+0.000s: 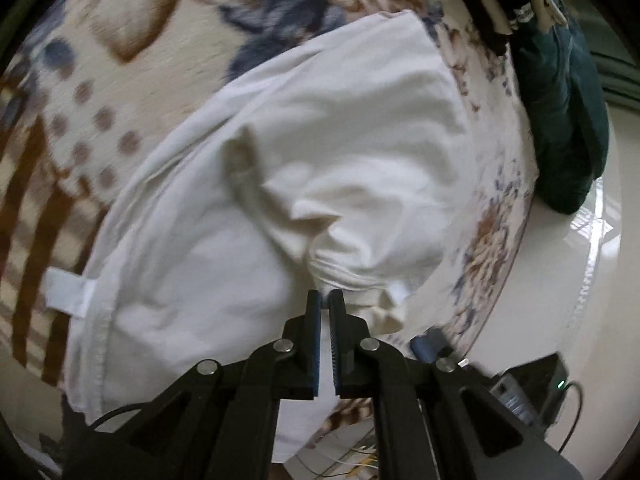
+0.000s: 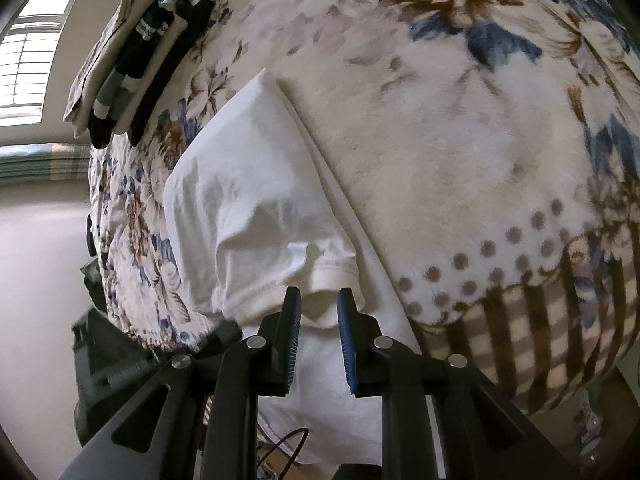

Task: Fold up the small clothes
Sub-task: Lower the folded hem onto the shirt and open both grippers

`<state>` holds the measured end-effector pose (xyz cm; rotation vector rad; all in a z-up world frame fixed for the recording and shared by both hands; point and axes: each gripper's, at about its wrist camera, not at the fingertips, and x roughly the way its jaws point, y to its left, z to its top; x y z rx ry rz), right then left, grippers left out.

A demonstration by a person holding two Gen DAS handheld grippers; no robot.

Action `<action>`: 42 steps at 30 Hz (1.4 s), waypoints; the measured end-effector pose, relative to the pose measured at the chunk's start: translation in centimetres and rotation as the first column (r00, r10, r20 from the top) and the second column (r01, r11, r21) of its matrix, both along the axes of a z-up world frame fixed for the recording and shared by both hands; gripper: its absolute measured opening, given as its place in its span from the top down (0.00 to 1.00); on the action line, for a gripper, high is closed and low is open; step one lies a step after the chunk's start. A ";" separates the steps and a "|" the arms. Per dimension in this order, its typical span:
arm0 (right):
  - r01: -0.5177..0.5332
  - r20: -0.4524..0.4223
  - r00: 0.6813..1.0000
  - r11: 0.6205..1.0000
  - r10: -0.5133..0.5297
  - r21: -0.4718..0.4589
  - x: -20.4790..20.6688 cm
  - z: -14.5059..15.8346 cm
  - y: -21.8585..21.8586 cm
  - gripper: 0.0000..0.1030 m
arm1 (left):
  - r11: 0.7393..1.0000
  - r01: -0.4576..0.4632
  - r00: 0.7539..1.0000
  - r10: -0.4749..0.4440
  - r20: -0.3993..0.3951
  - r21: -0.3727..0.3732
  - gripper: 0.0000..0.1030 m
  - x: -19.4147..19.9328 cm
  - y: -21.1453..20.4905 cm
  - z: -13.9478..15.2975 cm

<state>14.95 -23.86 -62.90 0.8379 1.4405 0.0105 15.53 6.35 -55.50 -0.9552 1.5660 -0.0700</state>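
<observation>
A white T-shirt point(image 1: 248, 184) lies on a flowered blanket point(image 1: 132, 20). My left gripper point(image 1: 325, 295) is shut on a bunched fold of the shirt's sleeve edge, which pulls wrinkles toward the jaws. In the right wrist view the same shirt point(image 2: 256, 184) lies with one sleeve folded over the body. My right gripper point(image 2: 319, 295) is open, its jaws on either side of the sleeve's hemmed cuff point(image 2: 332, 276), just at the cuff's edge.
A stack of folded clothes point(image 2: 128, 60) sits at the blanket's far edge. A dark green garment point(image 1: 568, 120) lies beside it. A black box with a green light point(image 1: 532, 388) and cables sits on the pale floor point(image 1: 560, 280) below the bed's edge.
</observation>
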 end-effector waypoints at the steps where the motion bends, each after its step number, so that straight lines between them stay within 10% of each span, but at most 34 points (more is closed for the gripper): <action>1: 0.004 -0.004 1.000 1.000 -0.004 0.005 0.2 -0.2 0.1 0.67 | 1.000 0.013 1.000 -0.013 0.005 0.019 0.98 -0.2 0.1 -0.1; 7: 0.027 -0.069 0.997 0.999 -0.024 0.047 1.7 -3.2 0.4 0.66 | 0.995 0.085 0.995 -0.088 0.055 0.056 0.95 0.1 -0.1 1.2; 15: 0.035 -0.047 0.998 0.999 -0.034 0.005 3.4 -4.5 0.7 0.66 | 0.909 0.176 0.932 -0.277 0.234 0.378 0.68 4.5 -0.3 3.6; 20: -0.035 0.001 0.999 0.994 0.036 -0.099 4.6 -3.5 1.5 0.90 | 0.833 0.233 0.912 -0.366 0.186 0.502 0.89 6.2 0.2 0.4; 27: -0.132 -0.054 0.990 0.988 0.128 -0.077 4.9 -3.8 1.1 0.85 | 0.883 0.254 0.918 -0.349 0.190 0.394 0.85 3.9 3.1 1.7; 29: -0.152 -0.046 0.988 0.987 0.150 -0.047 3.8 -3.1 0.7 0.73 | 0.900 0.251 0.917 -0.339 0.209 0.358 0.68 1.9 3.7 3.4; 31: -0.169 -0.030 0.985 0.985 0.168 -0.025 2.2 -2.0 0.5 0.51 | 0.916 0.247 0.924 -0.321 0.209 0.316 0.26 -0.6 4.8 4.3; 42: -0.176 -0.189 0.966 0.984 0.174 0.006 -11.0 -3.6 -1.4 0.49 | 0.911 0.278 0.956 -0.294 0.007 0.305 0.24 -12.3 5.7 0.0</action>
